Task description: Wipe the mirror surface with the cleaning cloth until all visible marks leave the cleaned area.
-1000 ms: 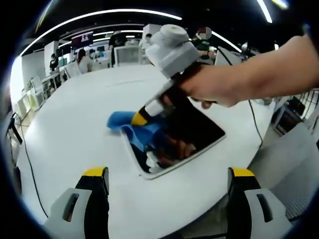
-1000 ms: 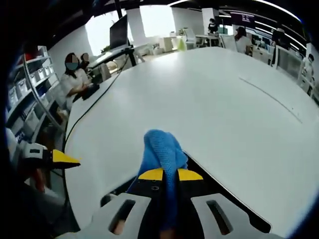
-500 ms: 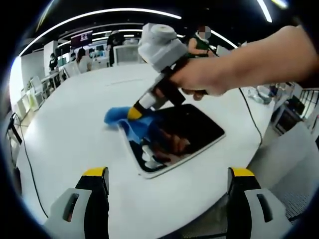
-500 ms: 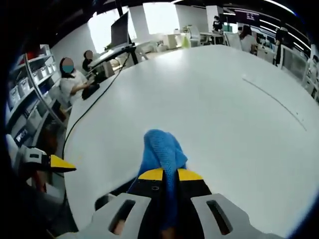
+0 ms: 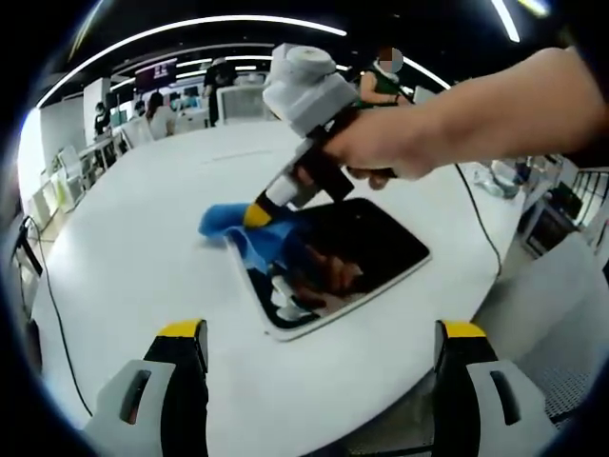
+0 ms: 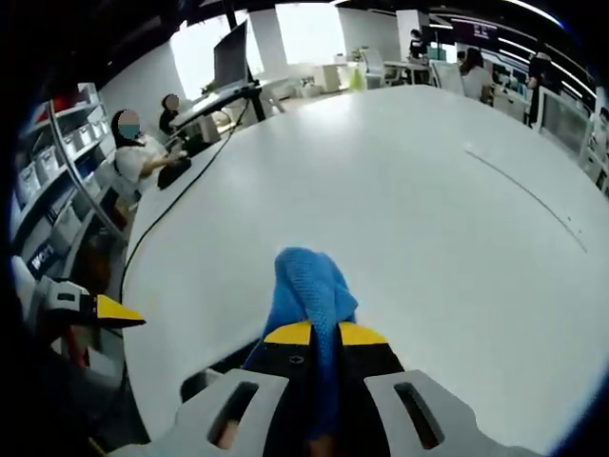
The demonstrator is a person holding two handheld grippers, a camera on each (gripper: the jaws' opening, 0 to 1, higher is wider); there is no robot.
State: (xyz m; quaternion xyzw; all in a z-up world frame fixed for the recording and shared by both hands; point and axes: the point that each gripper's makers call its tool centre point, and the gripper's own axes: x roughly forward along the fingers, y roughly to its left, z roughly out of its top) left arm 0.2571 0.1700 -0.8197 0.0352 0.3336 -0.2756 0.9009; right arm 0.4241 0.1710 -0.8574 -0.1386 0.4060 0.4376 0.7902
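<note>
White worktop (image 5: 124, 248) in left gripper view: mirror (image 5: 366, 249) lies flat, right gripper (image 5: 259, 213) pressing cloth (image 5: 238, 228) at its far corner; left jaws wide, idle. Right gripper view: jaws pinch cloth. Mid-wipe I'd say; next stroke should sweep back across the glass.

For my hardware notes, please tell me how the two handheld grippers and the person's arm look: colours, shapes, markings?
The left gripper has pale grey moulded jaws with oval slots and yellow-capped black tips. The right gripper is built the same, with a black neck and a light grey boxy body. The person's forearm is bare; no sleeve shows. No cables on them are visible.
</note>
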